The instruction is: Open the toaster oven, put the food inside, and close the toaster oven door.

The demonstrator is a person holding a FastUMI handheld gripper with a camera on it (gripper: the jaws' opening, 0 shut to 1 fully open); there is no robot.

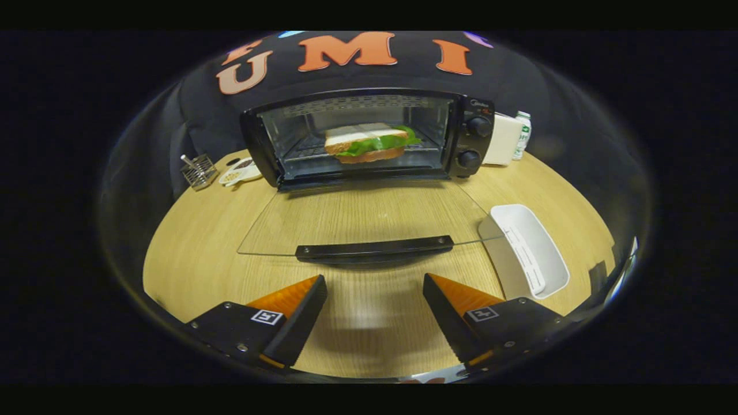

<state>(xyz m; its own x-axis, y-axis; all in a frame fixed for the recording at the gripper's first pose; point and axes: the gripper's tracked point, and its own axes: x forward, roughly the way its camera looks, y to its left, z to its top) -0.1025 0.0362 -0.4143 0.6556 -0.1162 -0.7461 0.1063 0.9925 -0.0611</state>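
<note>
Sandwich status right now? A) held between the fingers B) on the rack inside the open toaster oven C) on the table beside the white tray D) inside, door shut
B: the sandwich sits on the rack inside the toaster oven, whose glass door lies folded down flat; the gripper is open and empty, short of the door handle.

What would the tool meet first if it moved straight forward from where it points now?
Most likely the black handle of the open glass door, lying just ahead of the open tool. Beyond it stands the toaster oven with the sandwich inside. Depth is unclear, so the tool might pass above the handle.
</note>
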